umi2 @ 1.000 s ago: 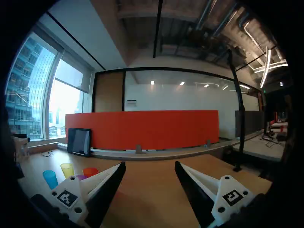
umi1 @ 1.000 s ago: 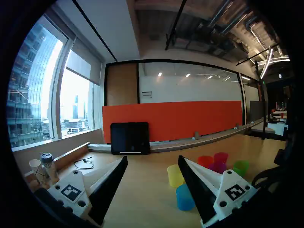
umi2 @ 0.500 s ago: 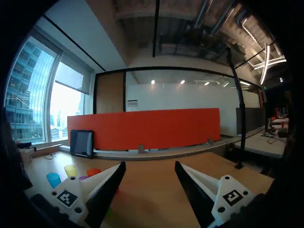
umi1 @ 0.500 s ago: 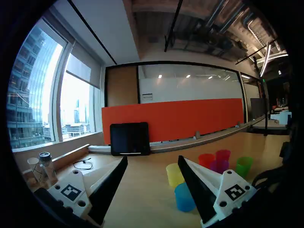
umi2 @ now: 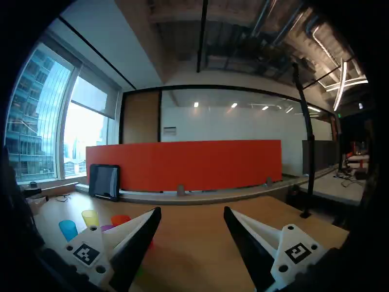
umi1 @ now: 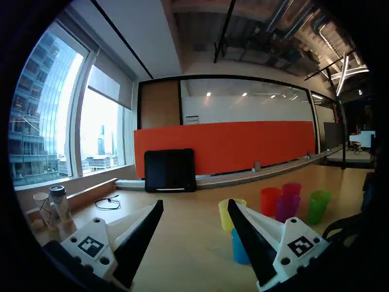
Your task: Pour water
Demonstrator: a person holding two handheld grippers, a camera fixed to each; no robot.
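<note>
Left tongs [umi1: 194,202] are spread wide with nothing between them, hovering low over the wooden counter [umi1: 194,258]. In the left gripper view the cups sit in the lower right of the frame. The yellow cup [umi1: 223,216] stands upright just behind the tip of the right-hand finger. The blue cup [umi1: 237,248] is nearer to me and half hidden by that same finger. Further right I've got the orange cup [umi1: 270,200], the pink cup [umi1: 291,188] behind it, the purple cup [umi1: 287,208] in front of the pink one, and the green cup [umi1: 318,206] out on the edge. All are upright and bunched close together. I can't tell whether any of them holds water.

Centre of the frame, a dark tablet [umi1: 170,170] leans against the orange partition [umi1: 228,146]. A black cable [umi1: 107,202] lies on the counter to the left. A lidded coffee cup [umi1: 59,200] stands by the window [umi1: 48,121] at the far left.

Over to the right gripper view: right tongs [umi2: 192,209] are also wide apart and empty above bare counter. The blue, yellow and orange cups show at lower left, beside and partly behind the left-hand finger, well apart from the gap between the fingers.
</note>
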